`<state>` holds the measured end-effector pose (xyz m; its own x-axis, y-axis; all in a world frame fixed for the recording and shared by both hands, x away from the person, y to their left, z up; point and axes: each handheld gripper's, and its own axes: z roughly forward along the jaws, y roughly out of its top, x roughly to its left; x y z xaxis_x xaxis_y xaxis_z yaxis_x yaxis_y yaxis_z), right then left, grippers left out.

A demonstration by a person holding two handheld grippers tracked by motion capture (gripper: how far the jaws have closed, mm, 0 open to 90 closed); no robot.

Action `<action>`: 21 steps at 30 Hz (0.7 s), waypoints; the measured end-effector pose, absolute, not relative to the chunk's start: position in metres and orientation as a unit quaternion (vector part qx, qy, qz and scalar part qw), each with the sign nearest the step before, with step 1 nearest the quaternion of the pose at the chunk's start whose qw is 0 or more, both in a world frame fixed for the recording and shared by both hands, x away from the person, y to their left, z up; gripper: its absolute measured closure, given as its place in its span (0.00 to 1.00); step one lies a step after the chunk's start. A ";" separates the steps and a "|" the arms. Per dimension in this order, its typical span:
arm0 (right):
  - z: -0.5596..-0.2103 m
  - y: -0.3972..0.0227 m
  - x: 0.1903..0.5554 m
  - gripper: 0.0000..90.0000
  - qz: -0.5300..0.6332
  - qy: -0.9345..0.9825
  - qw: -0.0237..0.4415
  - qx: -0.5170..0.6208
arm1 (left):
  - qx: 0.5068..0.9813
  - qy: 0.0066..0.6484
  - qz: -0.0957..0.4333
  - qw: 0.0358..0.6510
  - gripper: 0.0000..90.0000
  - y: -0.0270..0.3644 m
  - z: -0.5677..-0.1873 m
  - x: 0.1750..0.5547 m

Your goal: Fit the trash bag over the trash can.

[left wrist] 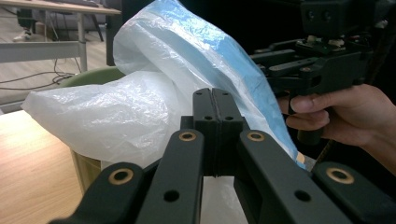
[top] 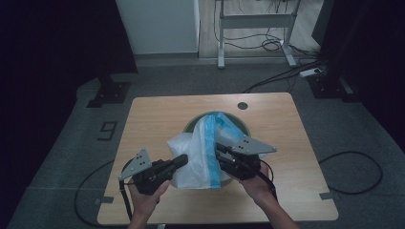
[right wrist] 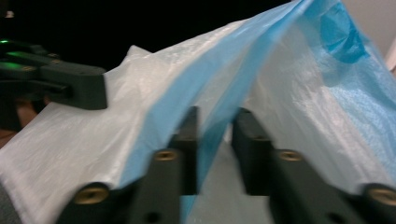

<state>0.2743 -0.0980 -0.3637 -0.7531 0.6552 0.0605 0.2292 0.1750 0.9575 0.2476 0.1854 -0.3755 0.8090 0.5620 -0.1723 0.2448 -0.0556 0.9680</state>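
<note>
A thin white plastic bag (top: 198, 157) with a blue band lies draped over a green round bin (top: 241, 125) on the wooden table (top: 153, 114). My left gripper (top: 183, 161) is at the bag's near left edge. In the left gripper view its jaws (left wrist: 215, 100) are pressed together, with the bag's film (left wrist: 116, 116) above and below them. My right gripper (top: 219, 152) is at the blue band on the bag's right side. In the right gripper view its jaws (right wrist: 215, 126) stand a little apart, and a blue fold of the bag (right wrist: 303, 107) runs through the gap.
A round cable hole (top: 242, 105) sits near the table's far edge. A white desk frame (top: 253, 21) and loose cables (top: 286, 71) are on the floor beyond. Dark stands flank the table at both sides.
</note>
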 end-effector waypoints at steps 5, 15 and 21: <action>-0.363 -0.106 0.271 0.99 0.581 0.737 0.194 0.285 | 0.699 0.299 0.142 0.633 1.00 0.188 -0.376 0.251; -0.363 -0.140 0.274 0.99 0.579 0.725 0.222 0.299 | 0.660 0.339 0.178 0.647 1.00 0.192 -0.369 0.273; -0.358 -0.158 0.286 0.99 0.573 0.718 0.245 0.311 | 0.668 0.337 0.187 0.637 1.00 0.179 -0.363 0.294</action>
